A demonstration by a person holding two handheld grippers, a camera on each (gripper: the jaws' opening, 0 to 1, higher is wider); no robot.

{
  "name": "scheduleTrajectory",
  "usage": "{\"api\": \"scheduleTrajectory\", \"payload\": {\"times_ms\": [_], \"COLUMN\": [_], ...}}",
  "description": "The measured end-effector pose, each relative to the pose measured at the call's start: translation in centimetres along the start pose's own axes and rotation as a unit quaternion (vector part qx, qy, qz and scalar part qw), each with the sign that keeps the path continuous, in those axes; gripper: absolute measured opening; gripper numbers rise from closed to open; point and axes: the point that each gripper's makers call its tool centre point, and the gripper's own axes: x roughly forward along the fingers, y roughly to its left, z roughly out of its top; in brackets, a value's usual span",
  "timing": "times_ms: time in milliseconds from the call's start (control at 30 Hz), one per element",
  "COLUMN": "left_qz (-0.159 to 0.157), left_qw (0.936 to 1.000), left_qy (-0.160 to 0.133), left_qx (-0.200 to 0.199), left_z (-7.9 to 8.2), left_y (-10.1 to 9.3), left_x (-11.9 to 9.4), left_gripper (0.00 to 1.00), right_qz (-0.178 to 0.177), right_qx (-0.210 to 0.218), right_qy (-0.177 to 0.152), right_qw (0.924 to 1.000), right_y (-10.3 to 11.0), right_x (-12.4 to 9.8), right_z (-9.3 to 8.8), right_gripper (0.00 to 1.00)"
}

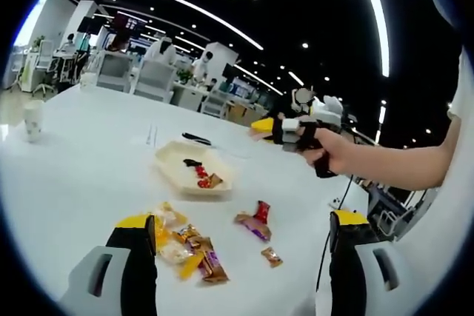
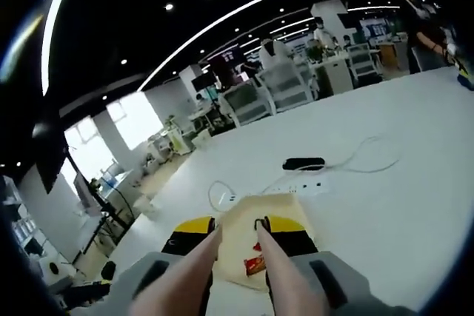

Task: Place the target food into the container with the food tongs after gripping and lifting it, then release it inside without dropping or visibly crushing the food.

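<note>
No brand, label or writing is legible on any wrapper or object in either view.

Left tool (image 1: 241,238): released, jaws spread wide over the white table (image 1: 81,175), nothing between them. A cluster of wrapped snacks (image 1: 189,249) lies just beside its left jaw, on the near side of the container (image 1: 194,168). A red-and-purple wrapped candy (image 1: 256,221) and a small brown wrapped piece (image 1: 271,257) lie apart from the cluster, also nearer than the container.

The container is a shallow, pale tray. It already holds small red, dark and brown items. A paper cup (image 1: 32,120) stands far to the left of the container.

Right tool (image 1: 285,129): seen in the left gripper view, it is held in a person's hand (image 1: 326,155), arm extended from the right, raised above the table beyond and right of the container. In the right gripper view, two long pale tong arms (image 2: 278,275) extend forward along its jaws (image 2: 238,229) toward the container (image 2: 244,238). Whether the tongs grip anything cannot be determined. A black device (image 2: 304,163) with a white cable (image 2: 355,160) lies beyond the container.
</note>
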Motion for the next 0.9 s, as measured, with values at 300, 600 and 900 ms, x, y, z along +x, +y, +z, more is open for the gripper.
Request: {"api": "scheduleTrajectory", "payload": {"times_ms": [300,600,900], "left_qz": [-0.012,-0.017,-0.018], "left_qw": [0.9999,0.9998,0.9998], "left_qy": [-0.011,-0.001,0.000], "left_qx": [0.002,0.007,0.005], "left_z": [0.3,-0.3,-0.4], "left_y": [-1.7,-2.6,-2.8], "left_x": [-0.4,-0.6,-0.5], "left_gripper": [0.99,0.98,0.97], "right_qz": [-0.002,-0.010,-0.017], "right_qx": [-0.020,0.005,0.017], "right_qy": [-0.003,-0.012,0.008], "right_qw": [0.9998,0.9999,0.9997], "right_y": [-0.2,-1.3,-2.6], "right_x": [-1.1,-2.9,-4.3], "right_z": [-0.5,-0.4,-2.3], "right_gripper": [0.25,0.25,0.26]}}
